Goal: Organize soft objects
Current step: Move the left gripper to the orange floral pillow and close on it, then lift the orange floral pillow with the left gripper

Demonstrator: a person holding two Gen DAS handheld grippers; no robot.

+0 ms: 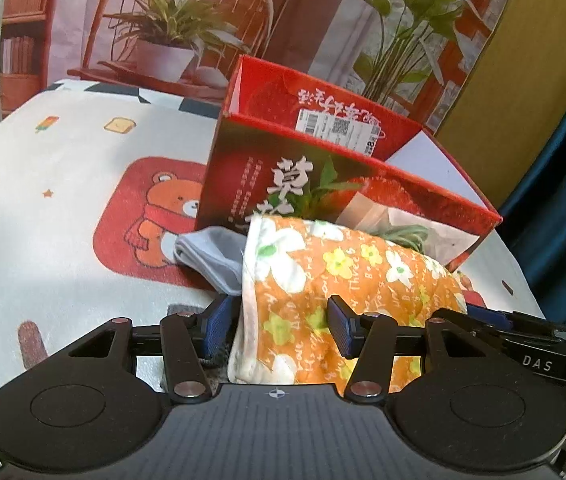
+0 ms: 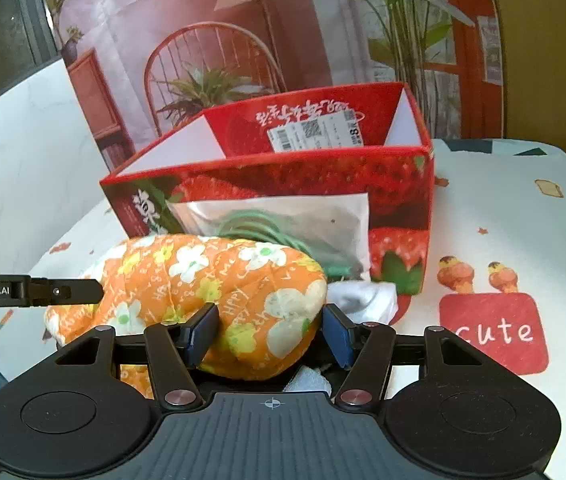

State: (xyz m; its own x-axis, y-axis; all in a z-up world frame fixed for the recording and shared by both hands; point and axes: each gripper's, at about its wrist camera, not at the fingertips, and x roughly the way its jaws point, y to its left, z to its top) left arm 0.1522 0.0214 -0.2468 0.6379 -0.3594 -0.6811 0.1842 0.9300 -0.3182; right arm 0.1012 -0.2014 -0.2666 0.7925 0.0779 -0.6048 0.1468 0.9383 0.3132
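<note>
Left wrist view: your left gripper [image 1: 281,326] has the near end of the orange flowered cloth [image 1: 323,276] between its jaws. The blue pads [image 1: 214,322] stand about half spread; the left one sits at the cloth's white hem, the right one lies against the bunched fabric, but you cannot tell whether they press or only flank it. A grey cloth [image 1: 211,254] pokes out from under the orange one on the left, just in front of the red strawberry box [image 1: 267,168]. That box stands open-topped on the cartoon-print tablecloth [image 1: 63,208], touching the back of the bundle.

In the right wrist view, your right gripper [image 2: 270,340] straddles the other end of the same orange roll [image 2: 219,280]. Its jaws are also about half spread, with the rounded end bulging between the pads [image 2: 203,334]; a firm pinch cannot be confirmed. A white cloth [image 2: 367,298] lies just right of the roll, against the box [image 2: 323,184]. The left tool's black finger [image 2: 43,290] reaches in from the left edge to the roll.
</note>
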